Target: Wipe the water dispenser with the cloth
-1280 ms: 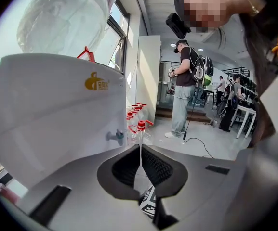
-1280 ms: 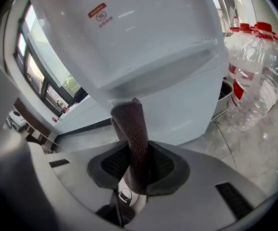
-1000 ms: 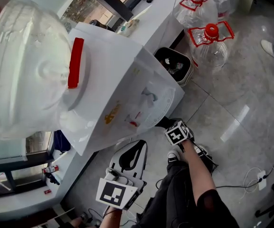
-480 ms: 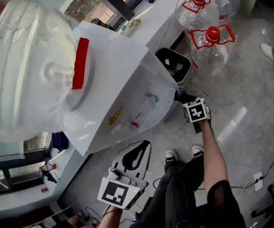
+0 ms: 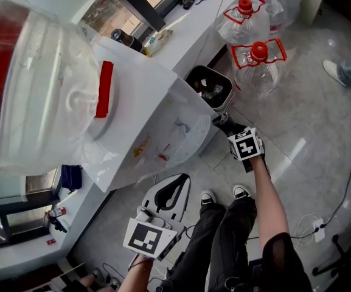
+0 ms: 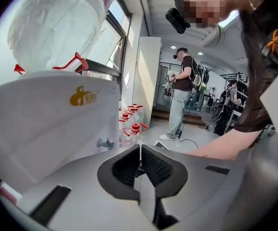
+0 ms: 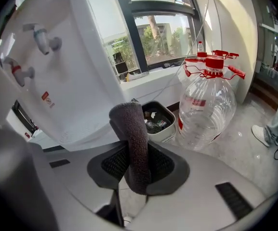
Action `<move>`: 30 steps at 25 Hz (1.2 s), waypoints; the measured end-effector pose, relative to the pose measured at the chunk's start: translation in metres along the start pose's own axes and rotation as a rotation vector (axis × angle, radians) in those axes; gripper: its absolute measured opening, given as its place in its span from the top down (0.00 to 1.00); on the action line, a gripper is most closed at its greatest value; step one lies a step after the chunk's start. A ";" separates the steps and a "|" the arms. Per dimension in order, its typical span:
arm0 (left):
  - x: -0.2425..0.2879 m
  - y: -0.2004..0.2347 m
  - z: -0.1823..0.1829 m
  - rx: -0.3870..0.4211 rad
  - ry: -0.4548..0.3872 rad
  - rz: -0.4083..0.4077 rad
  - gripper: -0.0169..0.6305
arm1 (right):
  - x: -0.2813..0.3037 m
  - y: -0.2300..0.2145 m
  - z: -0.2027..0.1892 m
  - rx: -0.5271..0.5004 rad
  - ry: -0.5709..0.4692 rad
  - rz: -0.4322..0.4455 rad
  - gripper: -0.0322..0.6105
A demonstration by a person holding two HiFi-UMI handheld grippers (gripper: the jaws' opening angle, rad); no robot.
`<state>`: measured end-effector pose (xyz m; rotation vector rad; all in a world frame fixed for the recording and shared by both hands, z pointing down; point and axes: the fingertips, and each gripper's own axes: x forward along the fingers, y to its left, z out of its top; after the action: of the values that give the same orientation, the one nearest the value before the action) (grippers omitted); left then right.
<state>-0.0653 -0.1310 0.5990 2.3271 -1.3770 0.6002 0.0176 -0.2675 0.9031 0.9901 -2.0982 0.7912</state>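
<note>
The cloth, a dark grey towel folded into a thick strip, is clamped upright between the pads of the right gripper, its rounded top poking well above the jaws. In the right gripper view it stands in front of the lower white side of the water dispenser; whether it touches the panel I can't tell. Up on the dispenser's front you can see two taps, one with a red lever below it.

From the head view, the right gripper sits low beside the dispenser's front corner, close to a small bin full of scraps. A big clear water jug sits upside down on top of the dispenser.

The left gripper is down by the person's legs, apart from the dispenser, with its jaws pressed together on nothing. Its view looks past the dispenser's white front with a yellow logo.

Further out, empty clear bottles with red caps and handles stand on the tiled floor next to the bin, under a white surface along the window. Another person stands in the background of the left gripper view.
</note>
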 end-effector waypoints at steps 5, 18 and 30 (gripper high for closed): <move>-0.010 -0.017 0.012 -0.006 0.010 -0.008 0.94 | -0.045 0.017 0.008 -0.049 -0.015 0.042 0.79; -0.071 -0.037 0.070 -0.058 -0.051 0.113 0.94 | -0.230 0.055 0.070 -0.092 -0.122 0.188 0.79; -0.183 -0.063 0.096 -0.163 -0.107 0.287 0.94 | -0.386 0.121 0.115 -0.154 -0.182 0.282 0.79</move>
<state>-0.0724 -0.0184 0.4149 2.0763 -1.7572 0.4280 0.0685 -0.1322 0.5083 0.7151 -2.4520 0.6817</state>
